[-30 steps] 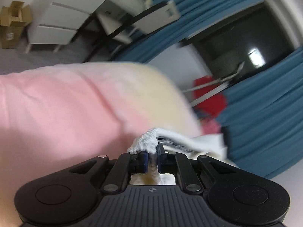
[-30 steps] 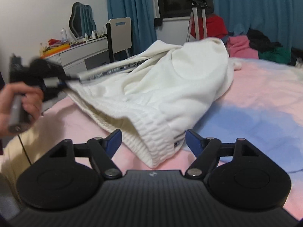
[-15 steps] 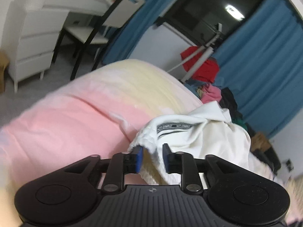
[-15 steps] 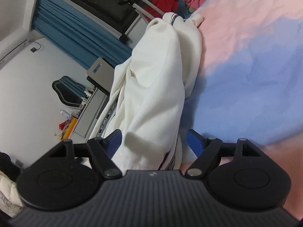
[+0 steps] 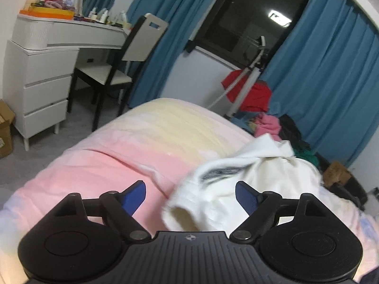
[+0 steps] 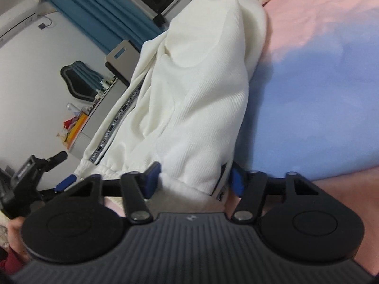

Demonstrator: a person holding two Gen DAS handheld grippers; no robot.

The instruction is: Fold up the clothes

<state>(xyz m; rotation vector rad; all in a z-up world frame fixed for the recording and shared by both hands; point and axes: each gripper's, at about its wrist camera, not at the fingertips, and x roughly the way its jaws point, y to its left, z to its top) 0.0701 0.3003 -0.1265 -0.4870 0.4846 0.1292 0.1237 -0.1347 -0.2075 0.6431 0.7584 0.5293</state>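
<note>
A white ribbed garment with a lettered black side stripe lies bunched on the pink, yellow and blue bedsheet. My right gripper straddles its thick hem. The jaws are closing with the fabric between the blue pads, and a thin dark gap shows at the right pad. My left gripper stands wide and still opening, with nothing pinched. The blurred waistband of the garment lies just ahead of it. In the right wrist view the left gripper sits beside that waistband, held by a hand.
The bedsheet fills the foreground. Beyond the bed stand a white dresser, a chair and blue curtains. A drying rack with red clothes and a pile of clothes sit at the far side.
The left gripper let go of the waistband and opened wide; the garment dropped onto the bed. The right gripper rolled, sank over the hem and narrowed its jaws around it.
</note>
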